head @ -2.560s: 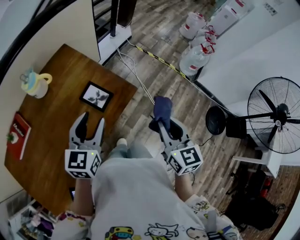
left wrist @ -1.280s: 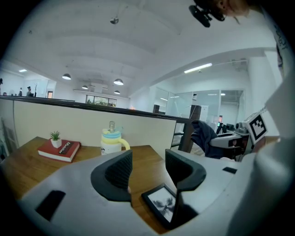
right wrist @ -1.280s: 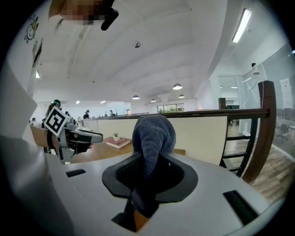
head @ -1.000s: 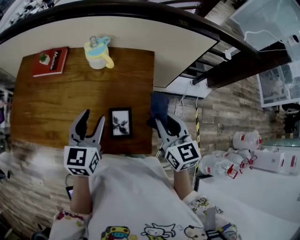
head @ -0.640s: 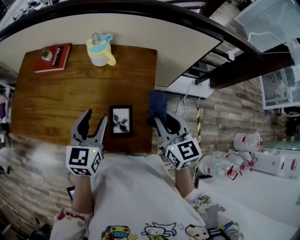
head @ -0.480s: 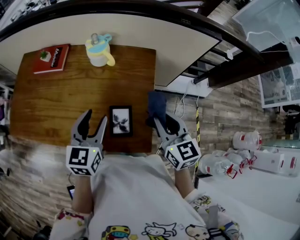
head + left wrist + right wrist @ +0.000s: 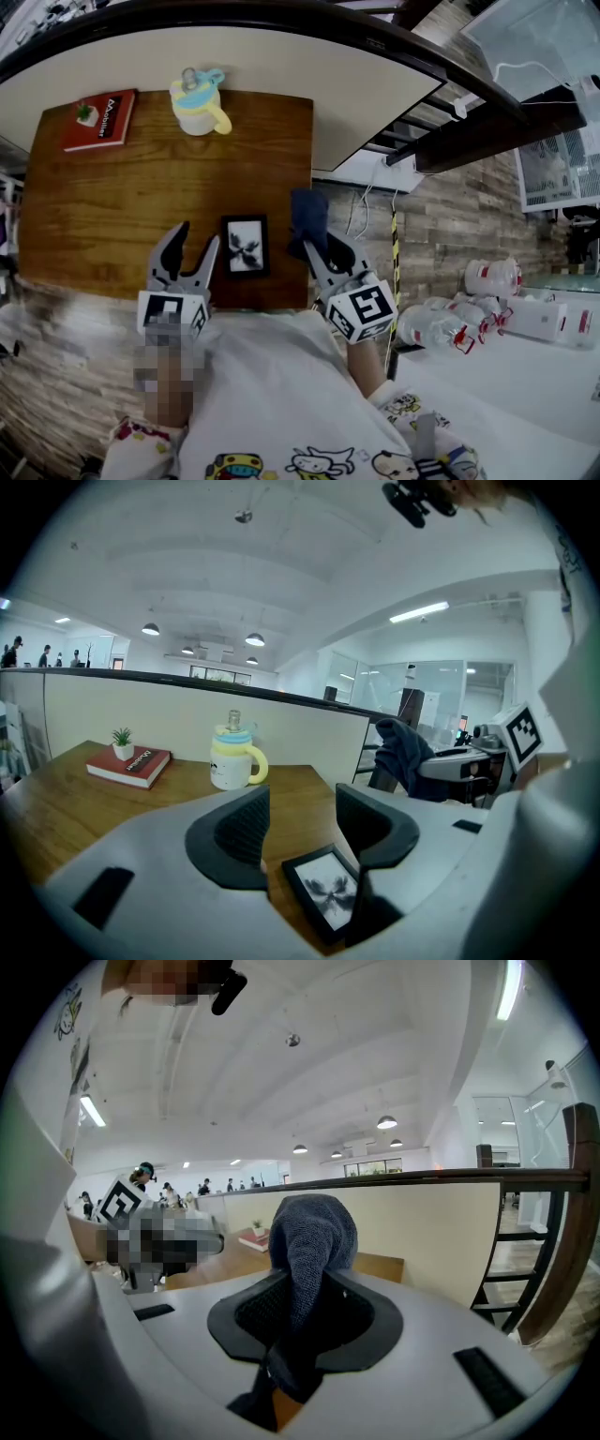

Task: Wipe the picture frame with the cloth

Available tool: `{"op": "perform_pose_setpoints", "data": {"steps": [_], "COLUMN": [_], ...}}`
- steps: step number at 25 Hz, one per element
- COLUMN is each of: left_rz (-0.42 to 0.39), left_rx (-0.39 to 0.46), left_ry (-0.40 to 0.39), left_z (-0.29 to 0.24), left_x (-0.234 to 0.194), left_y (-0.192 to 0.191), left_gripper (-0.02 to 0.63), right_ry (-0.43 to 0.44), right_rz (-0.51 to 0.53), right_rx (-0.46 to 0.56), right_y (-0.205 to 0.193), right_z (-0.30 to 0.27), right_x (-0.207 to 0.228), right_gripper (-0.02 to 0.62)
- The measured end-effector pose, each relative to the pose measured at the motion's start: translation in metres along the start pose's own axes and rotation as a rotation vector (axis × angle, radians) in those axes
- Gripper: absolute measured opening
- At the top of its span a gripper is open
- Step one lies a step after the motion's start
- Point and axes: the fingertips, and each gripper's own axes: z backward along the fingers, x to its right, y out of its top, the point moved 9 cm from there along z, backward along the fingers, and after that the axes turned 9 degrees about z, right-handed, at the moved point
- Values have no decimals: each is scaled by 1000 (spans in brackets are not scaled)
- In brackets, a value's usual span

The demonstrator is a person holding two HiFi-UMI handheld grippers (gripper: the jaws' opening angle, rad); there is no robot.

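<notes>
Cloth (image 7: pixel 308 214) is pinched between the closed jaws of the right claw (image 7: pixel 323 251); the left claw (image 7: pixel 194 246) is spread and empty. Picture frame (image 7: pixel 246 246) lies flat on the worktop (image 7: pixel 112 206) just left of the right claw, with its long axis parallel to the jaws and the left claw marginally nearer.

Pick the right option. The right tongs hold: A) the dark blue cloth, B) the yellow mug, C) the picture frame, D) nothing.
A: the right tongs are shut on the cloth, which sticks up between them; the picture frame lies on the table.
</notes>
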Motion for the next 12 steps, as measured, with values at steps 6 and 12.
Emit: {"op": "perform_pose_setpoints", "data": {"steps": [6, 12], "left_rz": [13, 25], "left_rx": [-61, -130], "left_ry": [-17, -38], "left_z": [-11, -28], "left_x": [-5, -8], "left_y": [-15, -34], "left_gripper": [199, 199], "right_ry": [22, 33], "right_rz": [-14, -26], "right_rx": [-24, -70], "right_y": [-9, -20], "right_z": [-14, -27], "right_x": [-4, -4], "right_gripper": [69, 71]}}
